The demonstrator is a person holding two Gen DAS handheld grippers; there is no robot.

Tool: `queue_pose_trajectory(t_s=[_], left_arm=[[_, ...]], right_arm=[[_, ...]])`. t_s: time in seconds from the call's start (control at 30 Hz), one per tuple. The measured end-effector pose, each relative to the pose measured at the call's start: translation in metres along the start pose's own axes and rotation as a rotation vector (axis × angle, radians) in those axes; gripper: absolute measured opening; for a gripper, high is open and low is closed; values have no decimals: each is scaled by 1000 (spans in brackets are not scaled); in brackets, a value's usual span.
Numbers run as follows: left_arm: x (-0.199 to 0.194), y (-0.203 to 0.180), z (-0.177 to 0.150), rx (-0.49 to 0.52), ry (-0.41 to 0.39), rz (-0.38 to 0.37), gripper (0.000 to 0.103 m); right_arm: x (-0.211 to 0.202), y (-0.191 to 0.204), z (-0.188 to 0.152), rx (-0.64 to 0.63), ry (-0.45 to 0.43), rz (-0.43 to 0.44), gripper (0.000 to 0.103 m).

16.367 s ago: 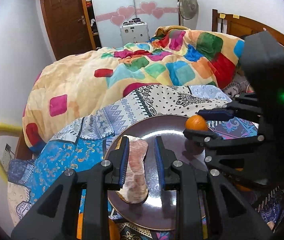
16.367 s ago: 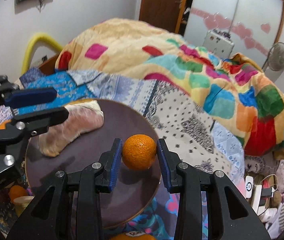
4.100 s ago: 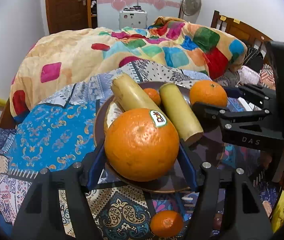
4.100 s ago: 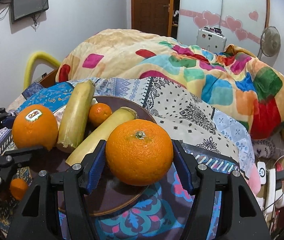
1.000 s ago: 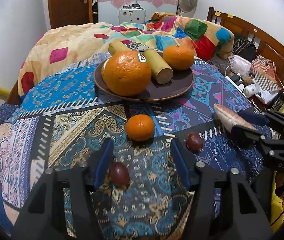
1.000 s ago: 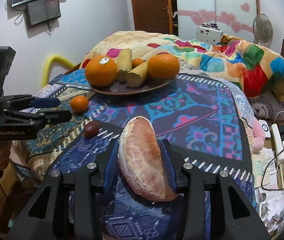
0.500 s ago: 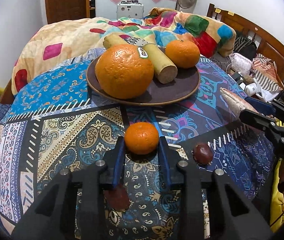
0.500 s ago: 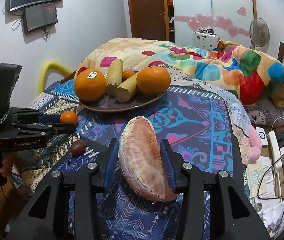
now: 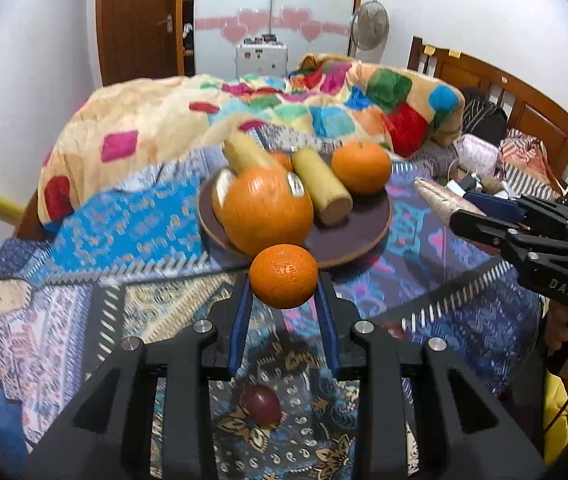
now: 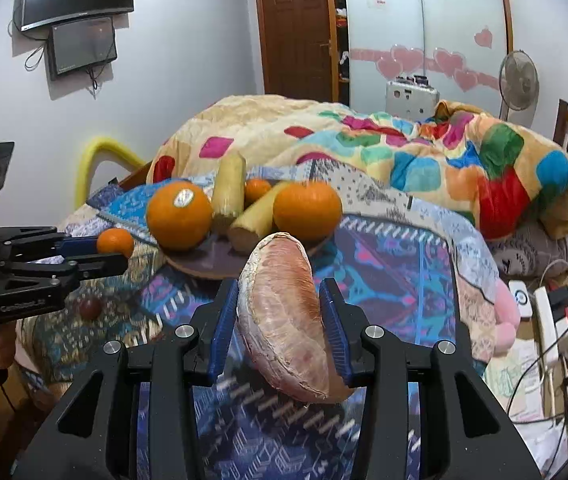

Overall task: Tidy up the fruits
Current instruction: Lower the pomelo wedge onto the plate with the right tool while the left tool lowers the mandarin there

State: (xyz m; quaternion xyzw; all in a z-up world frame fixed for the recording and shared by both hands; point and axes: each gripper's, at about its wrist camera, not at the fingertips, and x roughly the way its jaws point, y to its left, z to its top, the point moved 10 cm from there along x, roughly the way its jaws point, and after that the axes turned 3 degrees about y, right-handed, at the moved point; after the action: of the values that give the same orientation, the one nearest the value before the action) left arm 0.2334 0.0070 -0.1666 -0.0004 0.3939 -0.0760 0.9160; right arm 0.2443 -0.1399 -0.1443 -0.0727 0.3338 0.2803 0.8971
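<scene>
My left gripper (image 9: 284,280) is shut on a small mandarin (image 9: 284,275) and holds it above the patterned cloth, just in front of the brown plate (image 9: 347,240). The plate holds a large stickered orange (image 9: 266,210), another orange (image 9: 361,167), two pale yellow cut stalks (image 9: 325,184) and a small mandarin between them. My right gripper (image 10: 280,304) is shut on a peeled pomelo segment (image 10: 284,316), held above the cloth before the plate (image 10: 208,266). The right gripper with the segment also shows at the right of the left wrist view (image 9: 459,216).
A dark red fruit (image 9: 262,404) lies on the cloth below my left gripper; it also shows in the right wrist view (image 10: 90,307). A colourful quilt (image 9: 323,116) is heaped behind the plate. Cables and chargers (image 10: 547,312) lie at the right. A wooden headboard (image 9: 523,112) stands far right.
My left gripper has closed on the small mandarin and lifted it off the cloth toward the plate. My right gripper has carried the pomelo segment closer to the plate.
</scene>
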Motion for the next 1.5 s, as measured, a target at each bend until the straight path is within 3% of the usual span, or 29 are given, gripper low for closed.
queue_pose_trajectory(t_s=[0.5,1.07,1.5], left_arm=[[-6,25,53,1,-98,12,32],[14,43,63,-22,-95,22,32],[8,7,64,17,-78,-23,32]], right_arm=[[38,18,63,-74,-40,9,39],[100,37,73,-111,98,32,40],[54,24,71,-98,51,25,40]])
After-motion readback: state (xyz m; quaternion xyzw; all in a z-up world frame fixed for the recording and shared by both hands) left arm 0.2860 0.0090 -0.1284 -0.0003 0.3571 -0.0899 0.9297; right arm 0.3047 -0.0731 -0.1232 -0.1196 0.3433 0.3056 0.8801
